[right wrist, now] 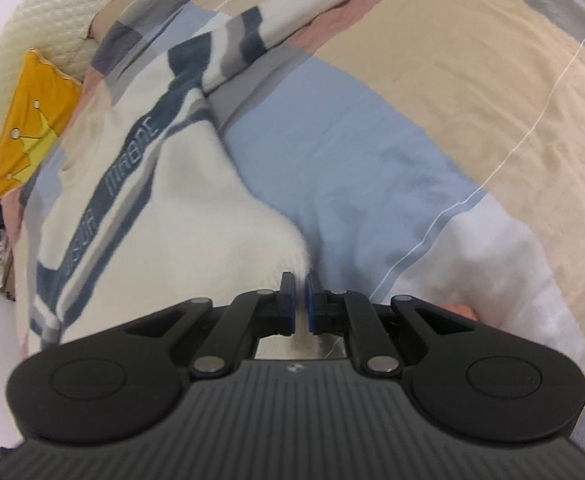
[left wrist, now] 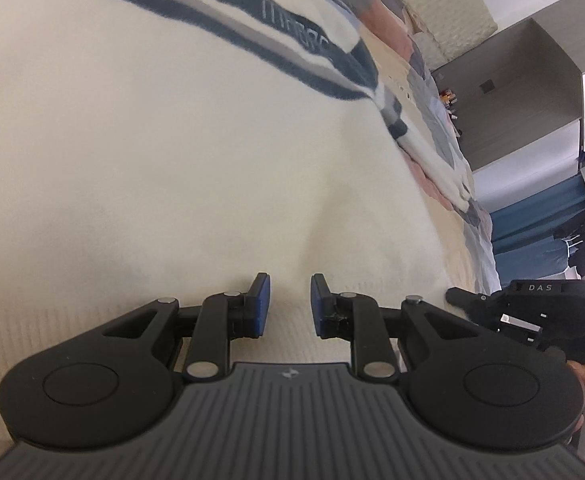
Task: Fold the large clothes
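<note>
Sweater (left wrist: 172,152), cream with navy band, was spread on bed (right wrist: 472,92). Right tool (right wrist: 299,304) was clamped on hem corner, body stretching forward-left. Left tool (left wrist: 290,306) was held parted, gripping nothing, above ribbed hem, garment extending straight ahead.

We hold our left gripper (left wrist: 290,304), blue pads apart, over the fuzzy cream navy-striped sweater (left wrist: 152,152) filling the frame.

Bed w/ patchwork duvet (right wrist: 432,92), grey cabinet (left wrist: 524,92), blue curtain (left wrist: 532,216).
</note>
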Tool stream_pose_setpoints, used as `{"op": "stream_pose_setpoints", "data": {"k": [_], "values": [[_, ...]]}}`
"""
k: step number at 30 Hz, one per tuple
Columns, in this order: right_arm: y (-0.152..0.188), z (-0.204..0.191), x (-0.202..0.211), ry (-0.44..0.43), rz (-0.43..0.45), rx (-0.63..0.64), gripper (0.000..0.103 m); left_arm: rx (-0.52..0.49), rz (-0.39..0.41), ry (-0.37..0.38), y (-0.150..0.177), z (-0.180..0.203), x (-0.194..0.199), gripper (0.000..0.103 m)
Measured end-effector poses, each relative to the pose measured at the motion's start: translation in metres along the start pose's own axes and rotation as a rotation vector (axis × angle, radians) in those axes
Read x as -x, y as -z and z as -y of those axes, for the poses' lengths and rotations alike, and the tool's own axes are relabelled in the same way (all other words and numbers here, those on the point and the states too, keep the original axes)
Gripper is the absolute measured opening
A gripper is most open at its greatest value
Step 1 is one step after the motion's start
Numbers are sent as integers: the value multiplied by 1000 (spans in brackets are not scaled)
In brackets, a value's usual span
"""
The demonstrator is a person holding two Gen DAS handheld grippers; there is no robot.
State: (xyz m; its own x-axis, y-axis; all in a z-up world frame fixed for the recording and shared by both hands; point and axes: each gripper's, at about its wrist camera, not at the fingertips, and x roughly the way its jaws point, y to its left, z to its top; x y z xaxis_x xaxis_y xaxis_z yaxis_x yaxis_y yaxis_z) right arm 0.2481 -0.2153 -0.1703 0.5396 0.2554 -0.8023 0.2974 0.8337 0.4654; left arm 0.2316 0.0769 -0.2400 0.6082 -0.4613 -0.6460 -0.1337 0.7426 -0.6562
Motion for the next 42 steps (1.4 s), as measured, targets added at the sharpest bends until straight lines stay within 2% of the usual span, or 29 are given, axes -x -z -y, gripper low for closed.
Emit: {"op": "stream_pose_setpoints", "data": {"k": [6, 8, 10, 11, 17, 20, 23, 26, 28, 31, 33, 39, 42], "values": [[-8, 7, 13, 36, 13, 24, 11, -51, 14, -4, -4, 9, -2, 24], [-10, 11, 17, 31, 8, 22, 17, -61, 17, -1, -3, 12, -1, 24], [-13, 12, 20, 24, 9, 20, 46, -69, 20, 2, -3, 13, 0, 24], [-13, 10, 21, 8, 8, 25, 50, -73, 21, 2, -3, 14, 0, 26], [-8, -18, 10, -131, 6, 49, 50, -61, 60, -19, -6, 8, 9, 30], [-1, -43, -6, -191, -8, 132, 50, -35, 99, -50, -11, 1, 18, 31], [6, -67, -32, -135, 14, 289, 48, -27, 141, -99, -16, -3, 26, 31], [6, -70, -56, -84, 24, 329, 43, -23, 173, -142, -19, -6, 31, 31], [5, -63, -69, -71, 8, 318, 39, -17, 184, -165, -23, -9, 32, 31], [6, -47, -87, -80, -61, 236, 33, 0, 190, -183, -27, -15, 30, 31], [10, -41, -89, -87, -75, 208, 33, 3, 186, -192, -30, -17, 27, 31], [18, -47, -85, -68, -38, 257, 33, -67, 171, -254, -29, -13, 18, 31], [18, -49, -75, -78, 18, 287, 36, -111, 171, -279, -27, -5, 13, 33]]}}
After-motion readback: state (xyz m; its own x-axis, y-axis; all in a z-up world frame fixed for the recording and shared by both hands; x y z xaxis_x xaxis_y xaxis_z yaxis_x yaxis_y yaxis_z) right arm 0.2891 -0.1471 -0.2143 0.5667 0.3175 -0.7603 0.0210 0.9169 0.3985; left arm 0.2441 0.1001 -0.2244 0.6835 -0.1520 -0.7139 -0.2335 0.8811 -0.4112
